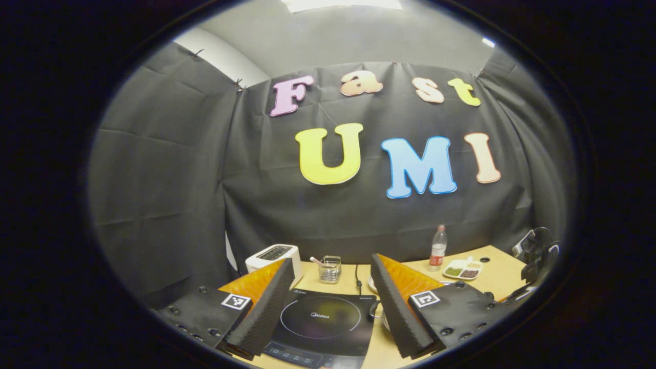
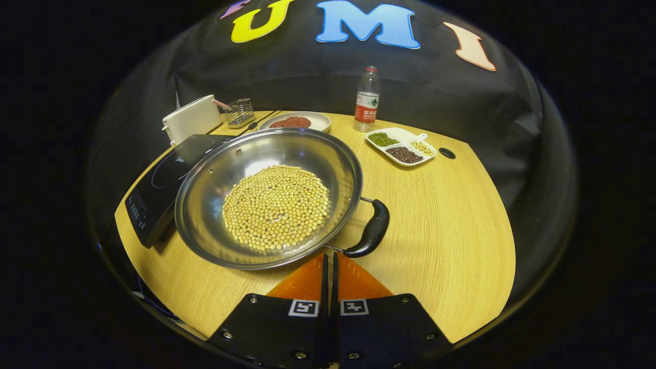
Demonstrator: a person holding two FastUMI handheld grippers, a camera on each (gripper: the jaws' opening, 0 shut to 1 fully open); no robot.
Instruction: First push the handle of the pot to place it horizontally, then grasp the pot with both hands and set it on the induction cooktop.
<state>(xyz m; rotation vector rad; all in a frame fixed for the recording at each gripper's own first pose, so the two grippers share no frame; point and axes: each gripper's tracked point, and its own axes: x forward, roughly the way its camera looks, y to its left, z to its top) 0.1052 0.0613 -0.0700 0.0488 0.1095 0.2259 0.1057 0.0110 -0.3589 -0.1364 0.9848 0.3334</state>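
Two views: left gripper view, left gripper (image 1: 332,307) wide open, empty, induction cooktop (image 1: 323,320) lower centre; right gripper view, right gripper (image 2: 329,264) closed, empty, just below pot (image 2: 269,197) w/ handle (image 2: 370,229) centre-right — advise nudging handle sideways w/ closed tips.

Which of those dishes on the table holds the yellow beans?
The big steel pot with the black handle, nearest the shut right claw. The round plate holds something red; the divided dish holds three small heaps.
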